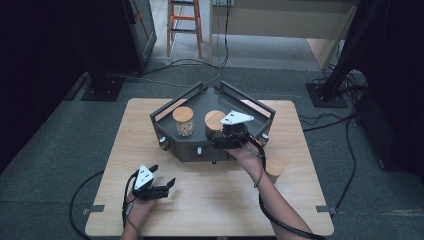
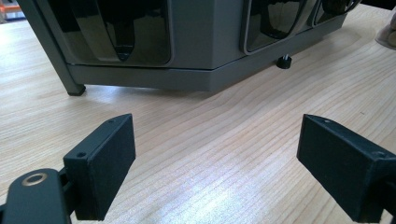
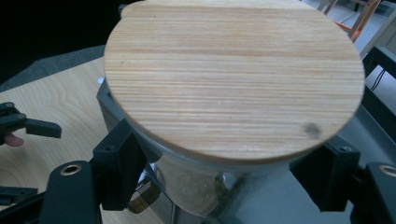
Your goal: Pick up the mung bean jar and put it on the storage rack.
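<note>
A glass jar with a wooden lid point(image 1: 215, 121) point(image 3: 233, 79) stands in the dark grey tray point(image 1: 165, 114) at the table's far middle. My right gripper point(image 1: 216, 135) point(image 3: 219, 175) is shut on it, with one pad on each side of the glass just under the lid. A second lidded jar point(image 1: 183, 121), holding pale round pieces, stands in the tray to its left. My left gripper point(image 1: 162, 175) point(image 2: 212, 163) rests low over the wooden table point(image 1: 225, 200) near the front left, open and with nothing between its jaws, pointing at the tray's front wall point(image 2: 187, 51).
A third wooden-lidded jar point(image 1: 274, 169) point(image 2: 387, 32) stands on the table to the right of the tray, beside my right forearm. Beyond the table are an orange stool point(image 1: 185, 20), floor cables point(image 1: 320, 120) and dark stand bases point(image 1: 102, 87).
</note>
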A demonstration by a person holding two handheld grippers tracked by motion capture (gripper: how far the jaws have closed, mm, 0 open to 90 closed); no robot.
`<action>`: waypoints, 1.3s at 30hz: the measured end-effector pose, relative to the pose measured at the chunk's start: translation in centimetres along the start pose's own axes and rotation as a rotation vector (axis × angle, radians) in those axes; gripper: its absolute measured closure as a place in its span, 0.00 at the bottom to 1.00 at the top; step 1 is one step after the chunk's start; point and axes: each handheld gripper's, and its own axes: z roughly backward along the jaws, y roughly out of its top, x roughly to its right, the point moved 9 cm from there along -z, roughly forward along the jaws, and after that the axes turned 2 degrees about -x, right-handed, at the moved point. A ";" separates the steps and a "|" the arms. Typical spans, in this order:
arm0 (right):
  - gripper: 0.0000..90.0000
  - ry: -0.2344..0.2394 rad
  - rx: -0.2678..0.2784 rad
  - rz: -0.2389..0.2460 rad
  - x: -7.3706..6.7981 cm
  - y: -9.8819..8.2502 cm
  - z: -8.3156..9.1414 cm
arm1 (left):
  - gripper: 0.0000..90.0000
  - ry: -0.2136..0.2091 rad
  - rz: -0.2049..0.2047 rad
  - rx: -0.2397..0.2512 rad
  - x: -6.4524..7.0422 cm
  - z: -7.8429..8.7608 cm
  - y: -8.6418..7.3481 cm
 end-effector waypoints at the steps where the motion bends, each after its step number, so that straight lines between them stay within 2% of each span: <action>1: 0.28 0.000 -0.001 0.001 0.0 0.0 -0.1 | 0.13 0.000 0.000 0.000 0.0 0.0 0.0; 7: 0.28 -0.006 -0.009 -0.010 0.3 0.2 -0.8 | 0.13 0.001 -0.004 -0.001 0.1 0.0 0.0; 16: 0.28 -0.011 -0.016 -0.056 1.1 0.4 -2.0 | 0.13 0.001 -0.009 -0.002 0.1 0.0 0.0; 29: 0.28 -0.045 -0.033 -0.096 2.2 -0.2 -3.4 | 0.13 0.001 -0.013 -0.008 0.2 -0.1 0.1; 34: 0.28 -0.062 -0.032 -0.133 2.2 -0.3 -3.8 | 0.13 0.000 -0.010 -0.010 0.2 -0.1 0.1; 39: 0.28 -0.076 -0.041 -0.133 2.3 -0.2 -4.3 | 0.13 0.001 -0.011 -0.008 0.2 -0.1 0.1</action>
